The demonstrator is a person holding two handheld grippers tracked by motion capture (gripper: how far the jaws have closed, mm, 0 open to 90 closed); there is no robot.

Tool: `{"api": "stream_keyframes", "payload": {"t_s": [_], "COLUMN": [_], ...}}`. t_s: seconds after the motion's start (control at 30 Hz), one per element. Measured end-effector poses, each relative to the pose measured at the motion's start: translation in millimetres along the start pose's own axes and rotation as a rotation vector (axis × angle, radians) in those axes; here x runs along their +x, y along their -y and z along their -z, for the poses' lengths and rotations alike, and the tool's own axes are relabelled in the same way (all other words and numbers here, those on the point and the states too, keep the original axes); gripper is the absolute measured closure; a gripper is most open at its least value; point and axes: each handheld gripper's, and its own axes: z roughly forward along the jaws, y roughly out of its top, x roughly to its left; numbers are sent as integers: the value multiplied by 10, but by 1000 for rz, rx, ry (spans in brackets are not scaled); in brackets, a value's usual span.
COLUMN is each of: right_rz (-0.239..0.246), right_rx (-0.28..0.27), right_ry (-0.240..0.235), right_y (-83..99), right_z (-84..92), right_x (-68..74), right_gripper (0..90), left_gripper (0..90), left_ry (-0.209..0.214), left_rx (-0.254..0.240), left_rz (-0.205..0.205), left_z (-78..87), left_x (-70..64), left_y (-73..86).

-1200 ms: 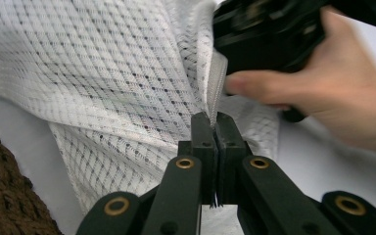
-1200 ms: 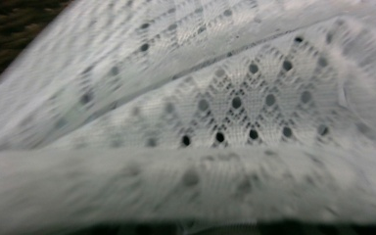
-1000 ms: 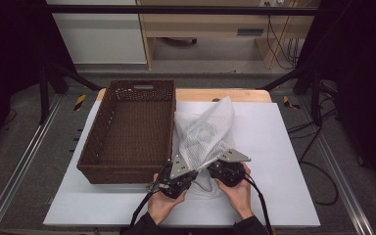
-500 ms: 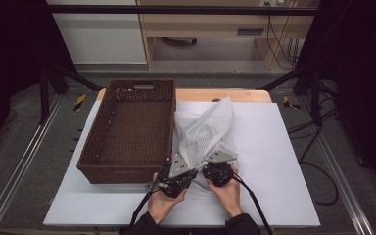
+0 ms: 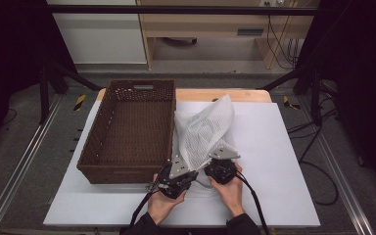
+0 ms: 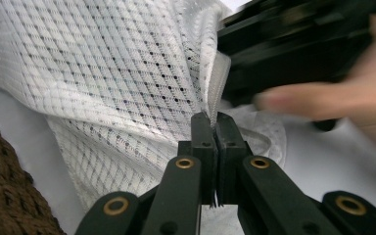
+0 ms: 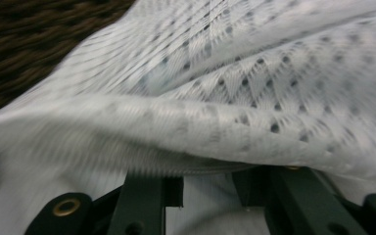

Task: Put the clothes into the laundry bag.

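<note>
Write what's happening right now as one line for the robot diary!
left claw: shut on mesh bag | right claw: open, just been opening, bag edge over it | basket: beside bag, nothing inside

a dark brown wicker basket (image 5: 127,132) sits on the left half of a white board (image 5: 284,161), long side running away from me, with handle slots cut into its far wall. its weave fills the lower left corner of the left gripper view (image 6: 10,196) and the upper left of the right gripper view (image 7: 34,39). the board lies on a wooden tabletop (image 5: 215,94), whose edge peeks out at the back. beyond stand a pale cabinet (image 5: 103,39) and a wooden shelf unit (image 5: 210,24). black cables (image 5: 318,166) trail over the grey floor on the right.
</note>
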Motion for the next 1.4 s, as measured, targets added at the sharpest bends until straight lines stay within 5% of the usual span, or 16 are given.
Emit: {"api": "stream_keyframes", "payload": {"t_s": [0.03, 0.07, 0.13, 0.23, 0.3, 0.33, 0.5, 0.6, 0.73, 0.83, 0.93, 1.0, 1.1, 1.27, 1.4], "right_rz": [0, 18, 15, 20, 24, 0, -54, -42, -45, -50, -109, -150, -139, -118, -120], "right_rx": [0, -6, -13, -18, -20, -4, 27, 115, 146, 160, 129, 132, 131, 50, 45], "right_ry": [0, -30, -50, 2, 35, 105, 109, 94, 90, 111, 79, 55, 64, 79, 84], "right_y": [0, 64, 119, 196, 215, 264, 351, 432, 435, 442, 495, 609, 696, 580, 503], "right_z": [0, 225, 399, 604, 636, 650, 606, 471, 503, 558, 721, 839, 874, 951, 879], "right_x": [0, -32, -70, -185, -238, -387, -525, -525, -522, -549, -636, -704, -732, -715, -707], "right_gripper": [685, 651, 633, 605, 583, 529, 502, 622, 882, 890, 890, 849, 744, 631, 622], "left_gripper": [885, 884, 882, 872, 863, 859, 833, 771, 715, 689, 674, 650, 620, 562, 564], "left_ry": [0, -4, -7, -14, -16, -21, -15, -27, -33, -33, -29, -17, -7, -30, -68], "left_rx": [0, 4, 9, 20, 25, 33, 48, 51, 36, 32, 20, 24, 46, 66, 79], "left_rz": [0, -5, -8, -19, -23, -27, -27, -29, -17, -15, -17, -13, 0, 12, 44], "left_z": [0, -12, -37, -86, -102, -128, -204, -225, -170, -108, 24, 86, 191, 300, 271], "left_x": [0, 1, -4, -23, -24, -23, 9, 22, 38, 40, 34, 40, 64, 104, 163], "left_y": [0, 5, 8, 25, 33, 46, 84, 103, 92, 89, 121, 154, 269, 435, 501]}}
